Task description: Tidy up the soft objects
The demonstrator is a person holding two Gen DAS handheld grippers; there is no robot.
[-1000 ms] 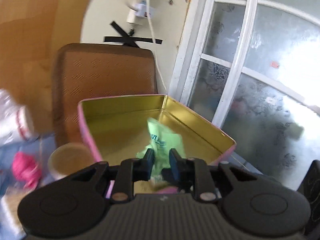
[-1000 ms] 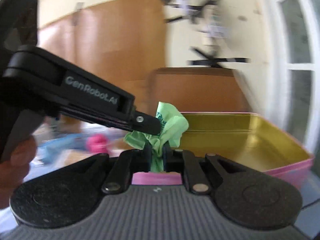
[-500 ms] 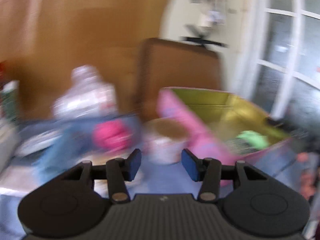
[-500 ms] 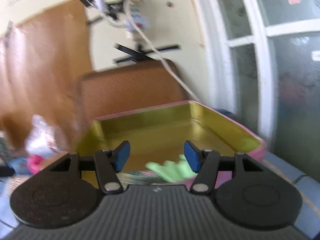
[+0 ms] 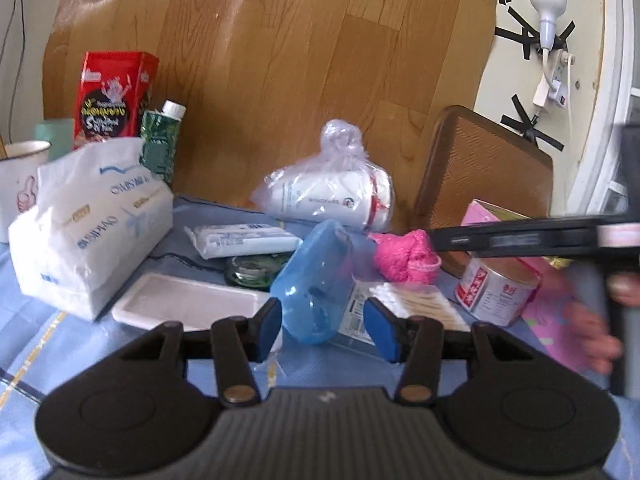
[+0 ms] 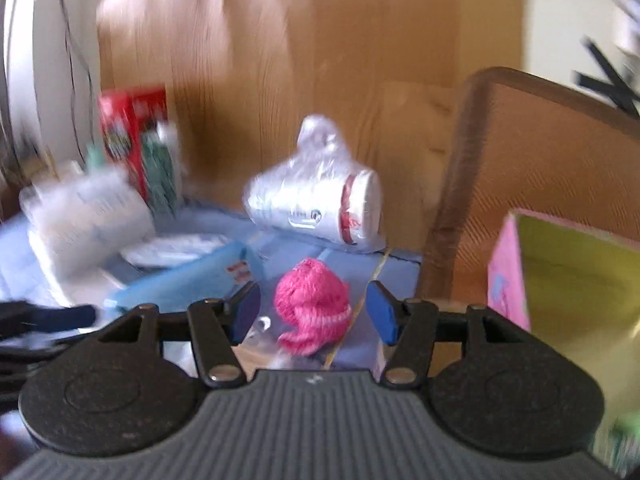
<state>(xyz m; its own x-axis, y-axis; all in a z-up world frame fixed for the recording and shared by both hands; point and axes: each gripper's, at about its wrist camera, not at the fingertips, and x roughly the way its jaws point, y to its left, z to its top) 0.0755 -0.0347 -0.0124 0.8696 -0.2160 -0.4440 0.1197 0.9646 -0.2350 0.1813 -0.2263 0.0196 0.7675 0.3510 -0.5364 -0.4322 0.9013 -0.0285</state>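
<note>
Pink ball (image 6: 312, 312) fuzzy knit yarn; tin (image 6: 576, 280) glossy gold metal; backboard (image 5: 280, 60) smooth wood.

Around the blue plastic case (image 5: 314, 286) the blue cloth (image 5: 52, 344) is crowded: a white tray (image 5: 184, 300) and a tissue pack (image 5: 86, 228) lie to its left, a cotton-swab box (image 5: 404, 300) and a small tin (image 5: 498, 288) to its right, and a bagged stack of cups (image 5: 332, 196) stands behind it. The only bare cloth is the strip in front of the case and the tray. Right of the case, the other gripper's black finger (image 5: 520, 240) crosses above the tin, and the pink knitted ball (image 6: 312, 306) sits between the case and the pink tin box (image 6: 508, 276).
</note>
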